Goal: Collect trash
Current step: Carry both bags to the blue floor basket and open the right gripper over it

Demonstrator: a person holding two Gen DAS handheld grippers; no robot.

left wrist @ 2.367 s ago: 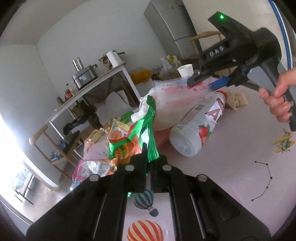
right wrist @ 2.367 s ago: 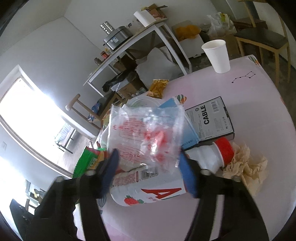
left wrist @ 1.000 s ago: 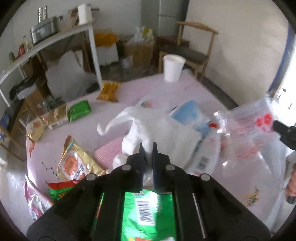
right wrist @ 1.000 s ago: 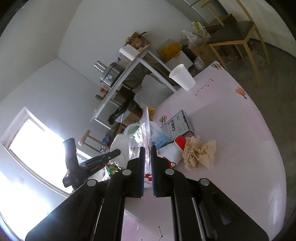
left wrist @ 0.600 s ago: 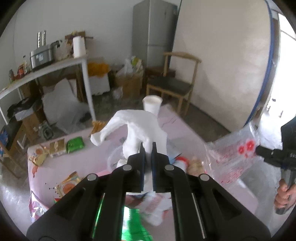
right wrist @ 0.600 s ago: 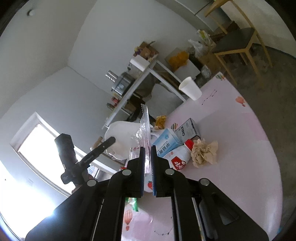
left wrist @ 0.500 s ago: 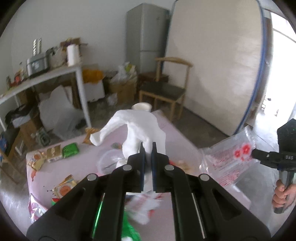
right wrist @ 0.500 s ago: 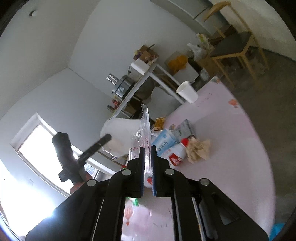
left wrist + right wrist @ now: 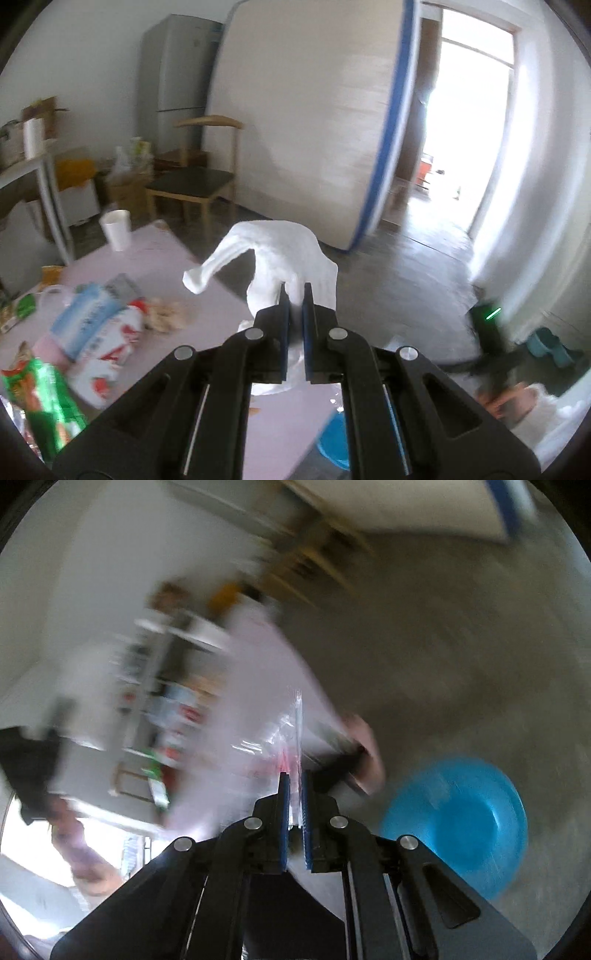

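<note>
My left gripper (image 9: 295, 291) is shut on a crumpled white plastic bag (image 9: 280, 251), held above the near corner of the pink table (image 9: 159, 262). A hand at the lower right of the left wrist view holds the right gripper's black body (image 9: 491, 339). In the blurred right wrist view my right gripper (image 9: 295, 779) is shut on a clear plastic bag with red print (image 9: 284, 738), lifted off the table's edge over the floor. To its right a blue basin (image 9: 461, 819) sits on the floor; its rim (image 9: 332, 443) also shows below the table edge.
A bottle with a red cap (image 9: 107, 343), a blue carton (image 9: 85, 317), crumpled brown paper (image 9: 166, 314), green wrappers (image 9: 44, 398) and a white paper cup (image 9: 116, 229) lie on the table. A wooden chair (image 9: 195, 184), a fridge (image 9: 177, 74), a leaning board (image 9: 306, 122) and a bright doorway (image 9: 469, 122) stand beyond.
Both grippers have swung away from the table's trash pile toward the floor side. The right one dropped over the blue basin with the clear bag; the left lifted the white bag and turned right.
</note>
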